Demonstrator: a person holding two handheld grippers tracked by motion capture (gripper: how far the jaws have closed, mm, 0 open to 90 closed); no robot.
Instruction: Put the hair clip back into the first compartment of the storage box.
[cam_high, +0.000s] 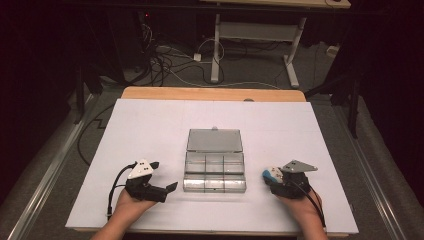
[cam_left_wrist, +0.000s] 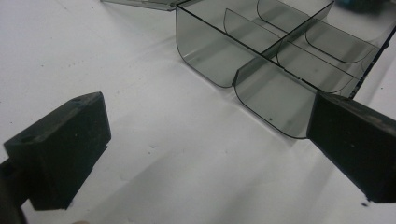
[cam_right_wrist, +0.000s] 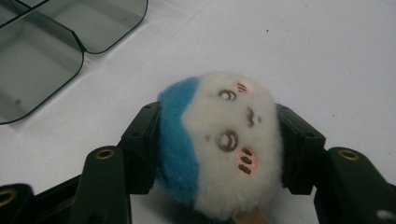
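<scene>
My right gripper (cam_right_wrist: 219, 154) is clamped on a plush toy (cam_right_wrist: 219, 144), blue one side, white face up, just right of the clear divided box (cam_high: 215, 172), while my left gripper (cam_high: 162, 176) rests wide open and empty on the box's other side. The box's lid (cam_high: 214, 140) lies open toward the far edge. Beyond the white table (cam_high: 150, 125), cables (cam_high: 170, 62) sprawl on the dark floor.

A wooden table (cam_high: 210, 93) carries a large white sheet (cam_high: 150, 130) that covers nearly all of its top, leaving a strip of bare wood along the far edge. On the sheet, near its middle, lies a clear smoky plastic compartment box (cam_high: 214, 171), its hinged lid (cam_high: 214, 140) apparently laid open flat on the sheet behind it.
</scene>
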